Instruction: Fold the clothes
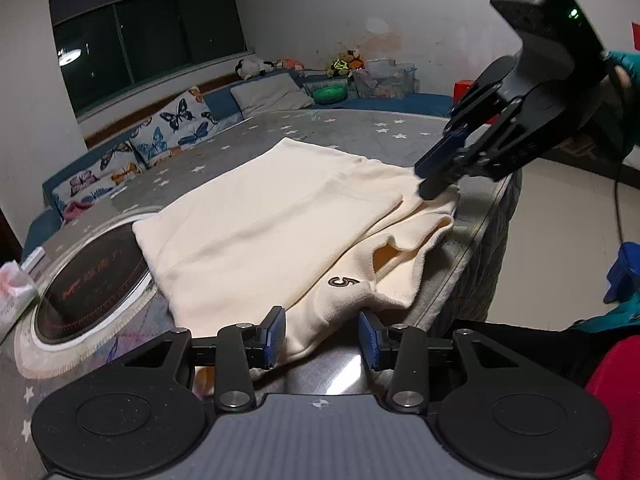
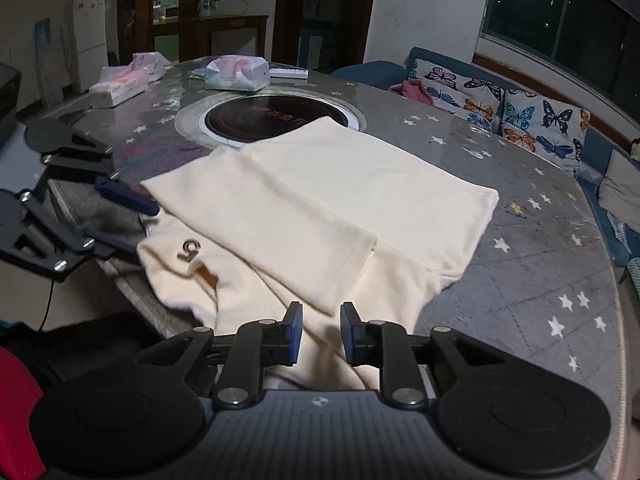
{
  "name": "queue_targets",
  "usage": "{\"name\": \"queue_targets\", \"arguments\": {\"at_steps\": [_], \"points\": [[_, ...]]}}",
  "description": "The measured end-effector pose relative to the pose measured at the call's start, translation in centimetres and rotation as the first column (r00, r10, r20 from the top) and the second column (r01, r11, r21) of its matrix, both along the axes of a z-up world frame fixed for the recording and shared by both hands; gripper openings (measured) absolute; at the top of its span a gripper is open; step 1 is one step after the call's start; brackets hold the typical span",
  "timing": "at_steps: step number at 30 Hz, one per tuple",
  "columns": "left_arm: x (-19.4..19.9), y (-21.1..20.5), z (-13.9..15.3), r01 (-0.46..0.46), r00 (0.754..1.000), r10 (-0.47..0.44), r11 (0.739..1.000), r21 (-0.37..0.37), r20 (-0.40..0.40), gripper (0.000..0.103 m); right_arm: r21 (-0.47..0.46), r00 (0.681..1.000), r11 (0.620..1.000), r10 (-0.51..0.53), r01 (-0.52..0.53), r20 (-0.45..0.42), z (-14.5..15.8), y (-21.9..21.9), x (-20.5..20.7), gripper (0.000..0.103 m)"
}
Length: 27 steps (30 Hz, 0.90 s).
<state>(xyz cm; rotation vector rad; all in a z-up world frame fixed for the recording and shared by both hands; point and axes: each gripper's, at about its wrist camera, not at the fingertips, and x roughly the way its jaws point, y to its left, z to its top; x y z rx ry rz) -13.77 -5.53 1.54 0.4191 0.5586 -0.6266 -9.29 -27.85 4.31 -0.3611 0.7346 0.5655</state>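
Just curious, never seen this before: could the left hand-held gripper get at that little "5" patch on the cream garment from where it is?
Probably yes. The left hand-held gripper is open, and the "5" patch lies just ahead of its fingers on the cream garment, with nothing between them.

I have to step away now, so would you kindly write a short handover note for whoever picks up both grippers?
Left gripper: open, empty, at the near edge of the cream garment, by its "5" logo.
Right gripper: open, empty, over the garment's other near corner.
Garment lies on the round table, one end overlapping the inset cooktop.
Done: sides appear folded inward.
Left: probably fold the near end over and smooth it.
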Motion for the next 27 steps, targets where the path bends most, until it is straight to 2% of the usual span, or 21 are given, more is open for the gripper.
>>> {"name": "queue_targets", "arguments": {"at_steps": [3,5,9,15,20,23,27], "points": [[0.0,-0.2,-0.3,0.012,1.0,-0.012,1.0,0.0,0.021,0.042,-0.023,1.0,1.0,0.003,-0.003,0.006,0.1,-0.5,-0.8,0.033],[0.1,-0.2,-0.2,0.019,0.999,-0.018,1.0,-0.011,0.029,0.029,-0.045,1.0,0.999,0.017,-0.016,0.006,0.0,-0.8,-1.4,0.037],[0.7,0.0,0.3,0.011,1.0,-0.01,0.999,-0.051,0.027,0.012,-0.105,0.997,0.992,0.076,-0.073,0.021,-0.3,-0.7,-2.6,0.045],[2.8,0.7,1.6,-0.054,0.998,0.05,0.989,-0.135,-0.03,0.009,-0.115,0.981,0.977,0.186,-0.179,0.057,-0.7,0.3,-3.6,0.055],[4.9,0.5,2.2,-0.084,0.995,0.075,0.983,-0.162,-0.063,0.009,-0.129,0.968,0.966,0.235,-0.222,0.092,-1.5,1.6,-2.9,0.055],[6.0,0.4,2.2,-0.092,0.993,0.079,0.981,-0.168,-0.087,0.009,-0.114,0.965,0.968,0.237,-0.224,0.116,-1.7,2.1,-2.0,0.053],[7.2,0.6,1.9,-0.109,0.988,0.088,0.979,-0.175,-0.123,0.009,-0.089,0.965,0.97,0.234,-0.225,0.115,-2.3,2.7,-0.5,0.044]]}}
